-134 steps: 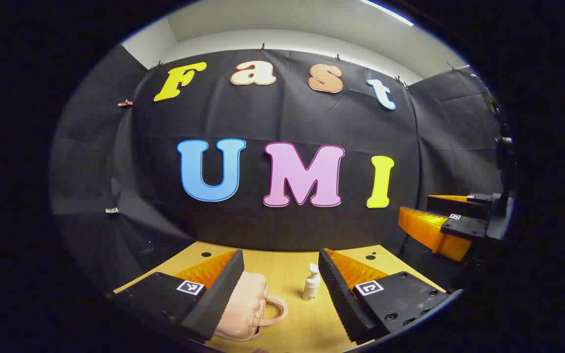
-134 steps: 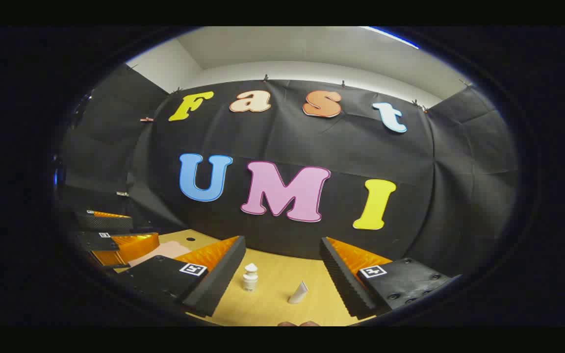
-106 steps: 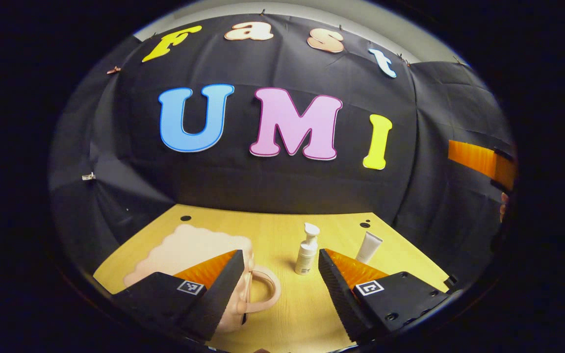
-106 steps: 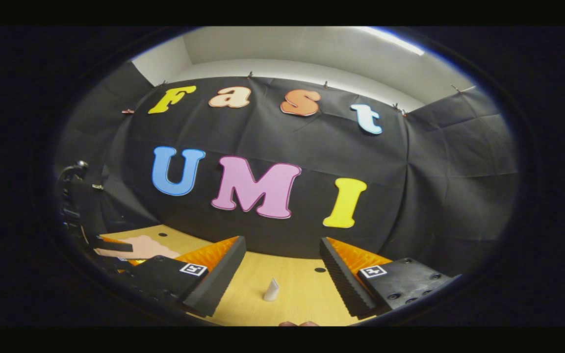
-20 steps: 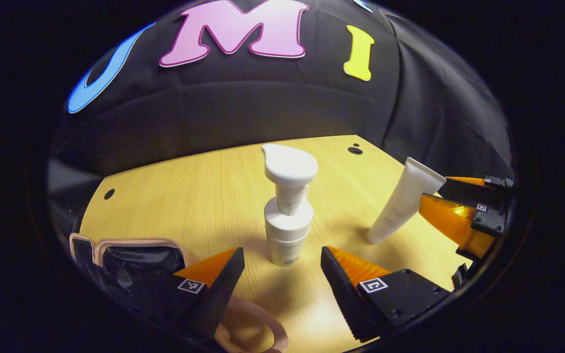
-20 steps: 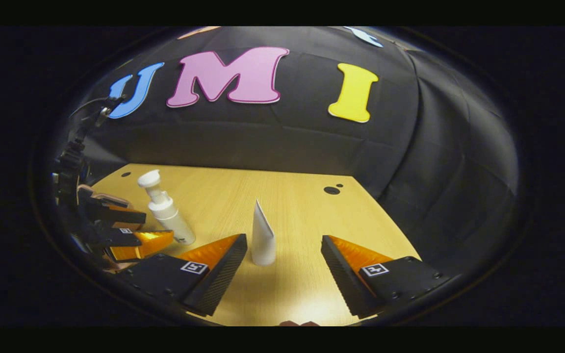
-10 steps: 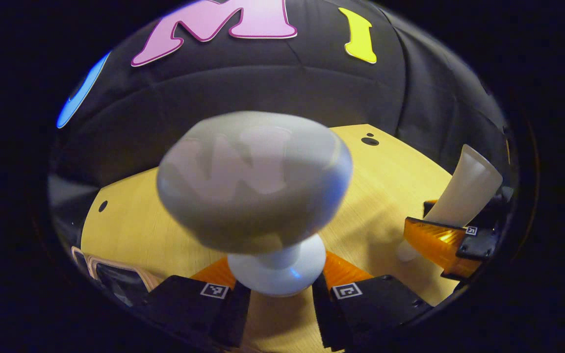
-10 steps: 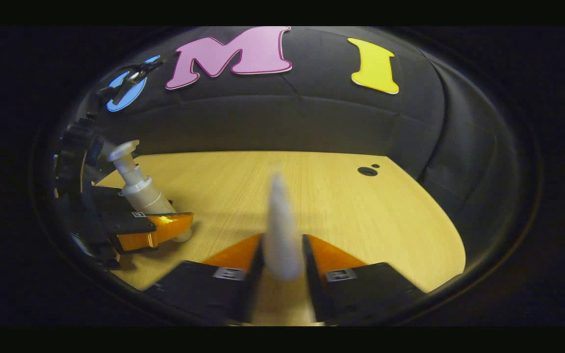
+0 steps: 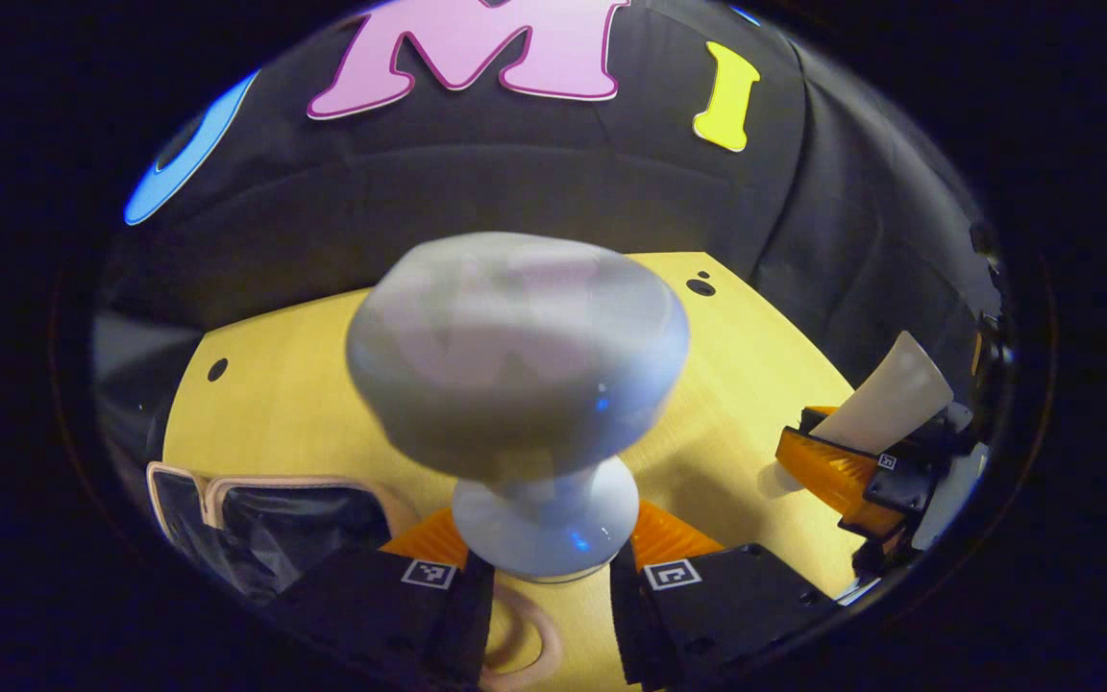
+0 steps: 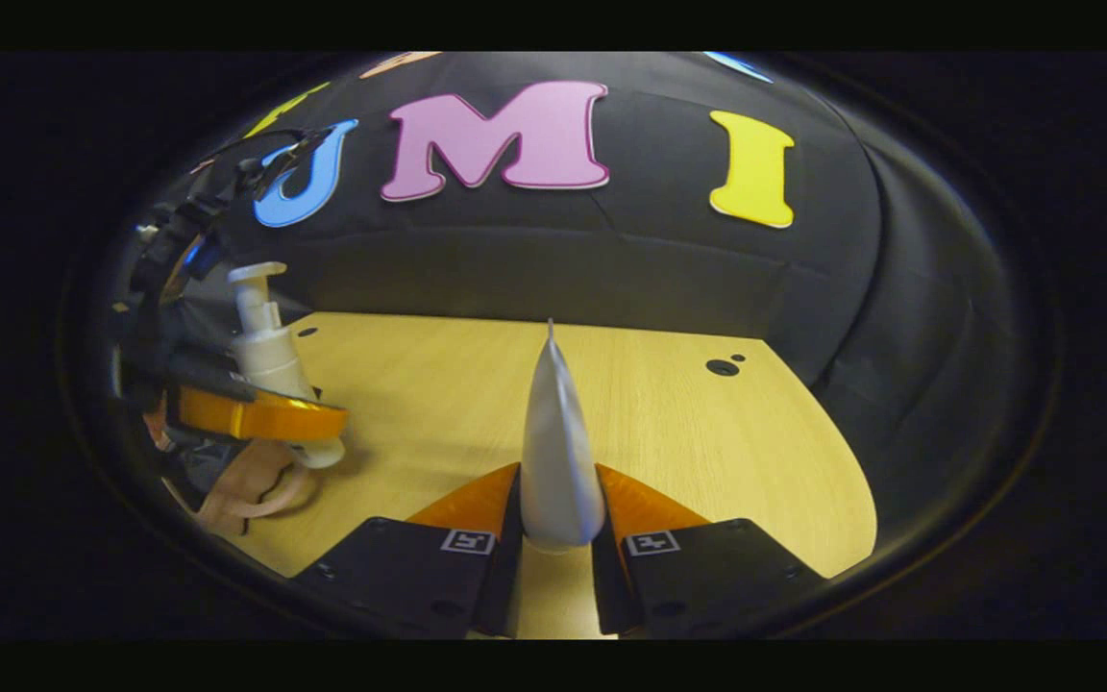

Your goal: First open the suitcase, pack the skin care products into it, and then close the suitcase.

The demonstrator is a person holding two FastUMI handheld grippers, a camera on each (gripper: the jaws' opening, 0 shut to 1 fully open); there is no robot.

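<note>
Blurred pump bottle [image 9: 518,375] head up close, suitcase [image 9: 265,519] half hidden behind left gripper [image 9: 550,567].

Recording booth: black cloth wall [image 10: 611,259], wooden table [image 10: 688,423].

Smooth plastic pump bottle [image 9: 525,384] (slightly glossy), matt wood-grain table [image 10: 688,432].

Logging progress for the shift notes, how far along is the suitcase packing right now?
Done: the suitcase lies open on the table. In hand: the left hand-held gripper is shut on the pump bottle, and the right hand-held gripper is shut on the tube. Left: put both in the suitcase and close it.
</note>
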